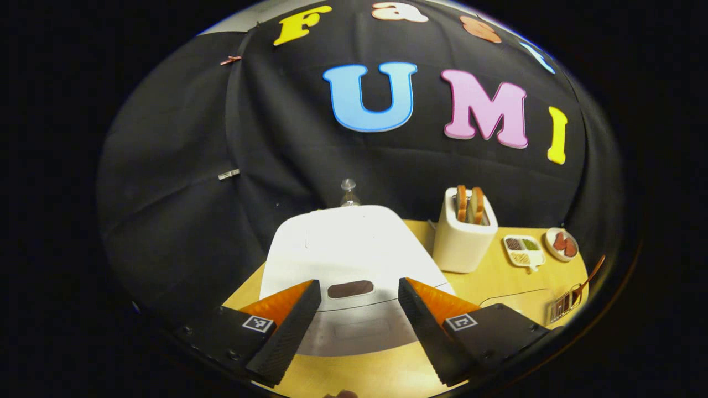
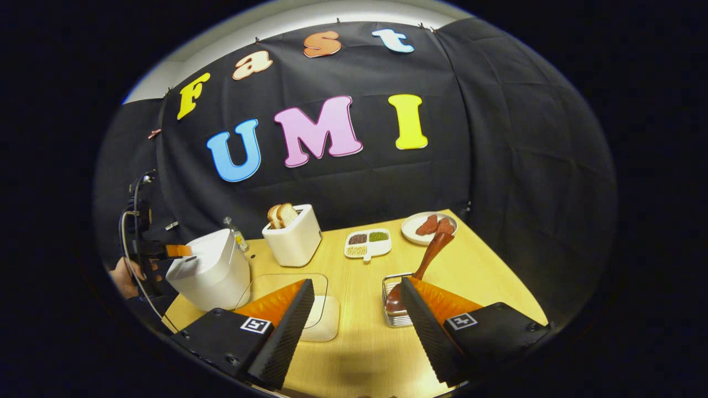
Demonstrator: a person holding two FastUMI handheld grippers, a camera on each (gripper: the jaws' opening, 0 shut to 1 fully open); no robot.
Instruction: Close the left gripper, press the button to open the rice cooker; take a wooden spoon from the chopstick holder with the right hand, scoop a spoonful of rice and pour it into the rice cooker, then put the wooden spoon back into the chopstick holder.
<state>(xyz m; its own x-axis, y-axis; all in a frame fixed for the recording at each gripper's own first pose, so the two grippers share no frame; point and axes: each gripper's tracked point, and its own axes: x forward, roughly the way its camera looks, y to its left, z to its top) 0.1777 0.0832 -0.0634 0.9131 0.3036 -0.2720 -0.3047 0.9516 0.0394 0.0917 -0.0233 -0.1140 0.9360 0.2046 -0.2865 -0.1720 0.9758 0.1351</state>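
Both grippers are hanging wide open, gripping nothing. Left gripper (image 1: 359, 309) is hovering just before the shut rice cooker (image 1: 348, 249), its button (image 1: 350, 288) lying between the fingers. Right gripper (image 2: 357, 309) is facing the wooden spoon (image 2: 423, 265) standing in the chopstick holder (image 2: 394, 309) on the table (image 2: 487, 276).

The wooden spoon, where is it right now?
In the right gripper view the wooden spoon leans in the wire chopstick holder on the table's right part, just ahead of the right tongs, below the plate.

White rice cooker (image 1: 345, 249), white toaster (image 2: 293, 235), yellow wooden table (image 2: 487, 276).
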